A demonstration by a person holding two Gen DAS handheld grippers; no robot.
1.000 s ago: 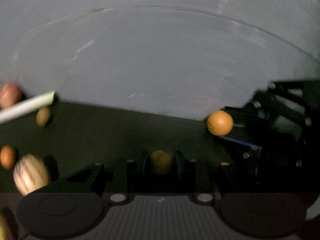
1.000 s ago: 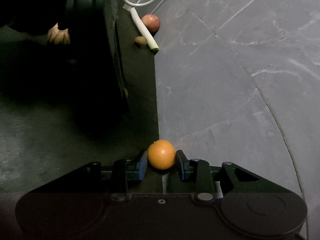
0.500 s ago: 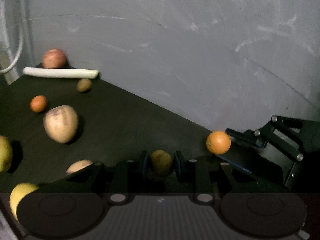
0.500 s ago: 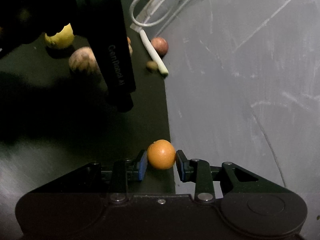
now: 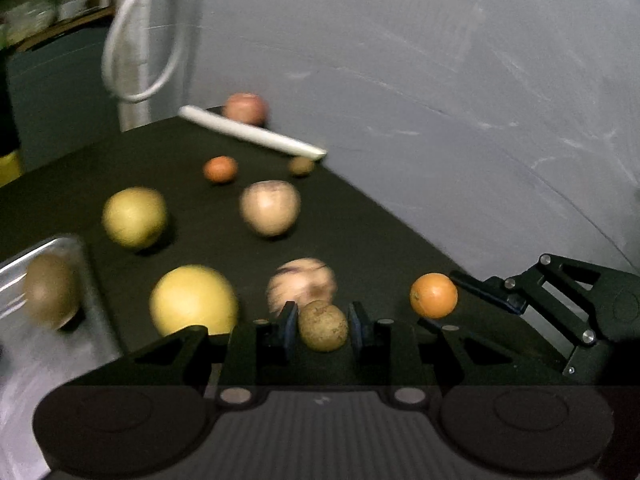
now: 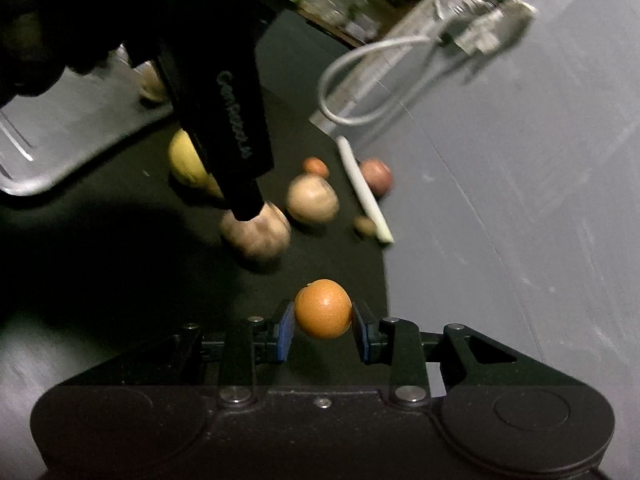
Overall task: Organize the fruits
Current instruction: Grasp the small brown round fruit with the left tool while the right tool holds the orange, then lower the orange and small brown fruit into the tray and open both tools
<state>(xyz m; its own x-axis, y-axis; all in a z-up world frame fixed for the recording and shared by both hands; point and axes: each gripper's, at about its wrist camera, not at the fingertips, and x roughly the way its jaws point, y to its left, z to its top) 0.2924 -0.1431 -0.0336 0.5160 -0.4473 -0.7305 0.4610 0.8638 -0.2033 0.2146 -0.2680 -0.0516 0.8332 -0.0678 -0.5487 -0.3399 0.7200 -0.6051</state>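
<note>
My left gripper (image 5: 323, 326) is shut on a small brown fruit (image 5: 322, 327), held above the dark mat (image 5: 200, 248). My right gripper (image 6: 323, 320) is shut on a small orange (image 6: 323, 314); the same orange shows in the left wrist view (image 5: 433, 295) at the right. Loose fruits lie on the mat: two yellow ones (image 5: 134, 217) (image 5: 193, 300), two pale striped ones (image 5: 270, 207) (image 5: 302, 286), a small orange one (image 5: 220, 169), a small brown one (image 5: 301, 165) and a red apple (image 5: 245, 108). A brown kiwi (image 5: 51, 290) lies in a metal tray (image 5: 48, 344) at the left.
A white stick (image 5: 252, 132) lies near the mat's far edge beside the apple. A white cable loop (image 5: 140, 40) hangs behind the mat. Grey floor (image 5: 440, 120) lies beyond the mat's right edge. In the right wrist view the left gripper's black body (image 6: 216, 80) reaches over the fruits.
Both views have swung toward the fruits and the tray, which has come into sight. Each gripper has kept its hold on its fruit.
</note>
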